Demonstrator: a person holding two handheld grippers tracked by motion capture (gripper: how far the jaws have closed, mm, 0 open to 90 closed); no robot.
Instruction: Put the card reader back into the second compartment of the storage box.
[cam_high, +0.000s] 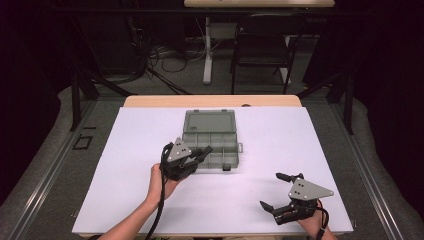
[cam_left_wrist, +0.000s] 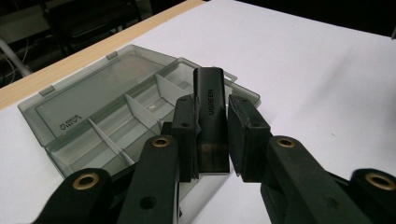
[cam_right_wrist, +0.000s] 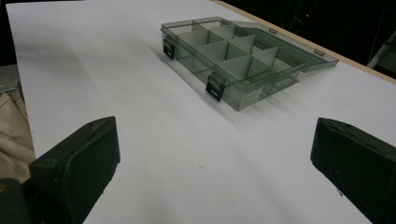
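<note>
On the counter (cam_high: 125, 165), white-topped with a wooden far edge, an open grey organizer box (cam_high: 210, 140) sits near the middle, toward the far edge, lid laid back flat, dividers making small compartments, two latches on its near wall. Left tool (cam_high: 202, 152) hangs at the box's near-left corner, jaws clamped on a small black adapter (cam_left_wrist: 211, 121) marked UGREEN, held upright above the near compartments. Right tool (cam_high: 280, 192) rests near the counter's near-right corner, well apart from the box, jaws spread wide, nothing between them.
</note>
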